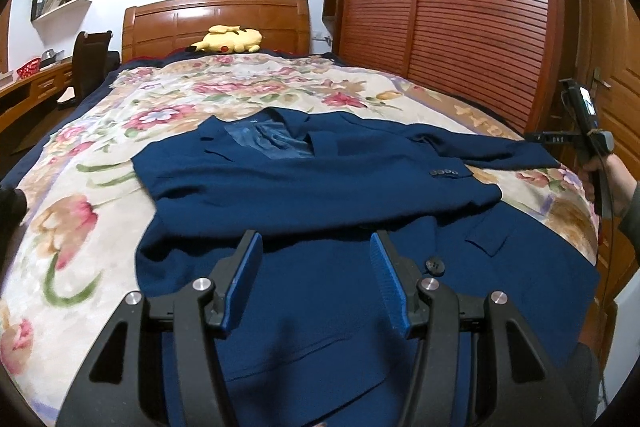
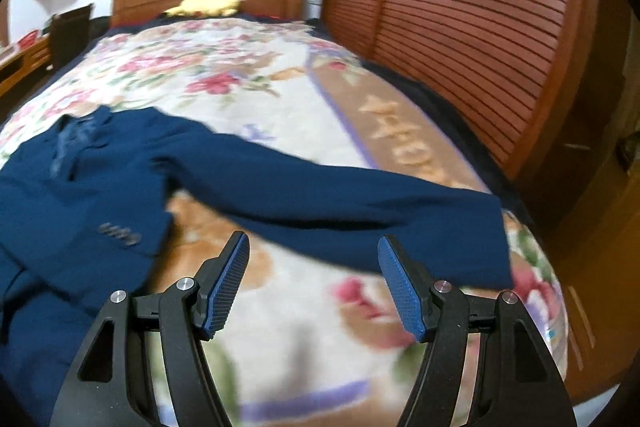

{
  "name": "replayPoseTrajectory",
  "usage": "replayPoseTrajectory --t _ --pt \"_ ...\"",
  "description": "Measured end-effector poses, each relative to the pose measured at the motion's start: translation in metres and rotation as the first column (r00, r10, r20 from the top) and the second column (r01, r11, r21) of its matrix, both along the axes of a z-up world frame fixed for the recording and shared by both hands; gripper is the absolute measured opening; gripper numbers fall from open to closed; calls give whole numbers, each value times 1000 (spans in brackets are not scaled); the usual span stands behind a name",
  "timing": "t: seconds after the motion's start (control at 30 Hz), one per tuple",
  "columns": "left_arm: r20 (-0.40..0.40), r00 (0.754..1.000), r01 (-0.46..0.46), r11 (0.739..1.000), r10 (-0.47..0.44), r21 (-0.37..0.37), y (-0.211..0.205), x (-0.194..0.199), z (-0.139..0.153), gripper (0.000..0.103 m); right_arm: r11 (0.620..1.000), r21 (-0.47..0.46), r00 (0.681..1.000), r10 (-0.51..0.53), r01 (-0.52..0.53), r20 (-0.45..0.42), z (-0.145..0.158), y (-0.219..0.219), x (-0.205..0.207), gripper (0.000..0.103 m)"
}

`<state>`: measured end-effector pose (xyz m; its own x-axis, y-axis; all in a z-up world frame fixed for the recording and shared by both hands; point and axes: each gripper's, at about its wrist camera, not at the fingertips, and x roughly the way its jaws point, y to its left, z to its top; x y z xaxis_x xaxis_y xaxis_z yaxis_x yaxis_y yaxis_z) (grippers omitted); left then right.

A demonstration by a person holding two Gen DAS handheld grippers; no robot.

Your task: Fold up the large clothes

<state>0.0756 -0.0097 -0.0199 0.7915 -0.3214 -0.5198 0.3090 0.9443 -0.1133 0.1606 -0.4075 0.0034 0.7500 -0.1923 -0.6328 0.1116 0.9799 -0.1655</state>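
Left wrist view: my left gripper (image 1: 316, 247) hovers with its jaws apart and empty over the navy jacket (image 1: 320, 195), spread on the floral bedspread (image 1: 80, 219). My right gripper (image 2: 314, 251) (also spread, gripping nothing) faces the outstretched sleeve (image 2: 360, 211).

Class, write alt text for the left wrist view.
A navy blazer lies on a floral bedspread, one sleeve folded across its front. The left gripper hovers open above its hem; a yellow plush toy sits by the headboard.

The right wrist view is motion-blurred, smearing the jacket (image 2: 248, 187), whose hem the left view's bottom edge cuts off.
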Motion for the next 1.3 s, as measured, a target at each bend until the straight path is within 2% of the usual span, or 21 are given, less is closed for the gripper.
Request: replayPoseTrajectory --t 0.23,0.4,0.6,0.73,0.93,1.0,1.07,1.1,1.13,1.17,1.23,1.3 --pt "-15 1000 13 1000 -13 20 -15 8 -7 55 989 28 990 -143 143 -17 -1 -77 19 69" --pt "-25 1000 19 999 -18 30 -19 10 -11 55 968 39 968 -246 248 -41 -6 -128 25 69" --pt "-34 999 16 999 -15 39 -21 11 -13 55 933 102 937 -338 346 -88 -19 -178 24 70" --pt "-35 999 13 999 -11 38 -21 11 -14 55 915 133 920 -362 382 -150 -40 -196 25 70" --pt "-38 999 6 999 -4 36 -20 11 -15 55 917 159 928 -347 367 -140 -44 -197 20 71" --pt "-37 999 7 999 -5 37 -20 12 -15 55 923 154 933 -331 351 -143 -44 -193 21 65" --pt "-35 999 6 999 -4 38 -19 12 -15 55 937 159 946 -290 311 -142 -44 -186 22 38" --pt "-35 999 5 999 -4 37 -18 12 -15 55 943 148 950 -277 297 -145 -45 -183 23 35" --pt "-36 999 5 999 -4 35 -18 12 -15 55 951 129 954 -260 280 -150 -45 -176 24 20" --pt "-36 999 5 999 -4 36 -19 12 -15 55 957 133 959 -237 258 -155 -45 -172 24 10" --pt "-37 999 3 1000 -2 31 -17 12 -14 55 963 99 962 -238 251 -133 -36 -162 22 9" --pt "-36 999 -1 1000 2 27 -16 11 -14 55 965 104 969 -231 240 -89 -23 -152 17 8"
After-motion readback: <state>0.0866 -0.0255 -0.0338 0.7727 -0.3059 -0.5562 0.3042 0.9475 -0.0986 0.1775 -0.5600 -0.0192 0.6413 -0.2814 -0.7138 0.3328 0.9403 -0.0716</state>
